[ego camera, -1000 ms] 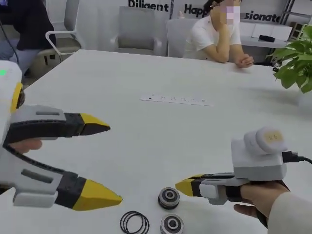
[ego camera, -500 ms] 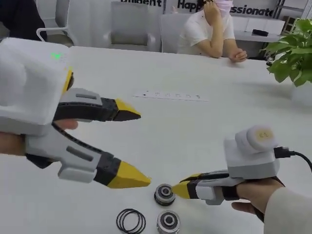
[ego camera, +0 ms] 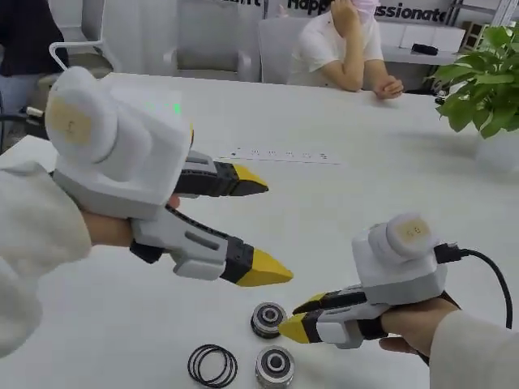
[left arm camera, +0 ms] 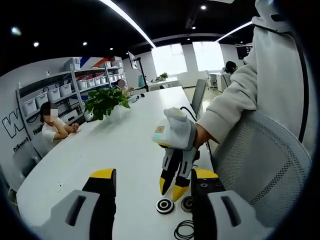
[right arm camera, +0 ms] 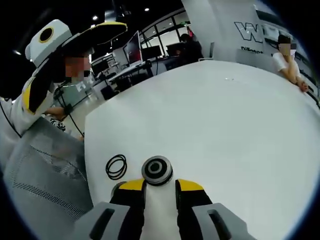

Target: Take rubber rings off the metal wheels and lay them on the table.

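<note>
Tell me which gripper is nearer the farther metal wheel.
Right. The right gripper is low at the table with the wheel just ahead of its tips; the left gripper hangs wide open, raised above the wheel.

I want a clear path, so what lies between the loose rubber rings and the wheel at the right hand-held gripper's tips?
Only bare white table lies between the rubber rings and that wheel, as the right gripper view shows.
</note>
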{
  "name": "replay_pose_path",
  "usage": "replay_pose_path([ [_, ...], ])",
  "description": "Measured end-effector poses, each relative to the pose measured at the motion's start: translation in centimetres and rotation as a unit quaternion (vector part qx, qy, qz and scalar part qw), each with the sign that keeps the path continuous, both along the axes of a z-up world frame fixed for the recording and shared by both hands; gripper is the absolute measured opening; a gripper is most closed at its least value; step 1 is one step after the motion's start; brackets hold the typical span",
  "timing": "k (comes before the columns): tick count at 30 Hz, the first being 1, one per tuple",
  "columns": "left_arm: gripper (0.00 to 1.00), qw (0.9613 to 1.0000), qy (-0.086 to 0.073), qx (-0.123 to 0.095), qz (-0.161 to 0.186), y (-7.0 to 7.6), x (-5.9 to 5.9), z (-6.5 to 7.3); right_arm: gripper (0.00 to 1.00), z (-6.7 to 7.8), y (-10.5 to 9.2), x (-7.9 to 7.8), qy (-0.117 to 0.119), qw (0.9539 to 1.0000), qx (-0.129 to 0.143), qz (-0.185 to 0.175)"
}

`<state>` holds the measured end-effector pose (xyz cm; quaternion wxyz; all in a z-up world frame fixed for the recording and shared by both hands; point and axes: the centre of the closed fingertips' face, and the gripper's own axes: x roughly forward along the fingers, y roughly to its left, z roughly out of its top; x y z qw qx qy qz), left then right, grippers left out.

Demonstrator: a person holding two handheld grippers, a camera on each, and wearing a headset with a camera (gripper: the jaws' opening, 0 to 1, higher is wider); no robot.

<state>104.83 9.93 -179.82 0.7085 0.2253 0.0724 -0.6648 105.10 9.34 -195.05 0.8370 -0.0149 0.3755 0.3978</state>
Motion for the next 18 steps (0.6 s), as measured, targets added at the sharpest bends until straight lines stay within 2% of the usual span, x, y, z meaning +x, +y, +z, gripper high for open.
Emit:
replay_pose_path([
  [5, 0.52, 0.9996, 0.013, -0.014, 0.022, -0.2, 1.0, -2.0, 0.22, -0.2, 0.1, 0.0, -0.011, 0.9998, -0.011, 0.012],
  [10, 0.43, 0.9988, 0.01, -0.019, 0.044, 0.0, 1.8, -4.0, 0.23, -0.4, 0.3, -0.1, -0.015, 0.9996, -0.014, 0.017],
  [12, 0.41, 0.9982, 0.023, -0.025, 0.05, 0.1, 2.0, -4.9, 0.23, -0.7, 0.4, -0.2, -0.014, 0.9995, -0.018, 0.023],
  [13, 0.41, 0.9977, 0.032, -0.025, 0.054, 0.2, 2.1, -5.5, 0.23, -0.8, 0.4, -0.3, -0.015, 0.9992, -0.024, 0.027],
  [18, 0.37, 0.9972, 0.041, -0.007, 0.062, 0.4, 2.4, -8.0, 0.22, -0.9, 0.4, -0.3, -0.024, 0.9987, -0.031, 0.033],
])
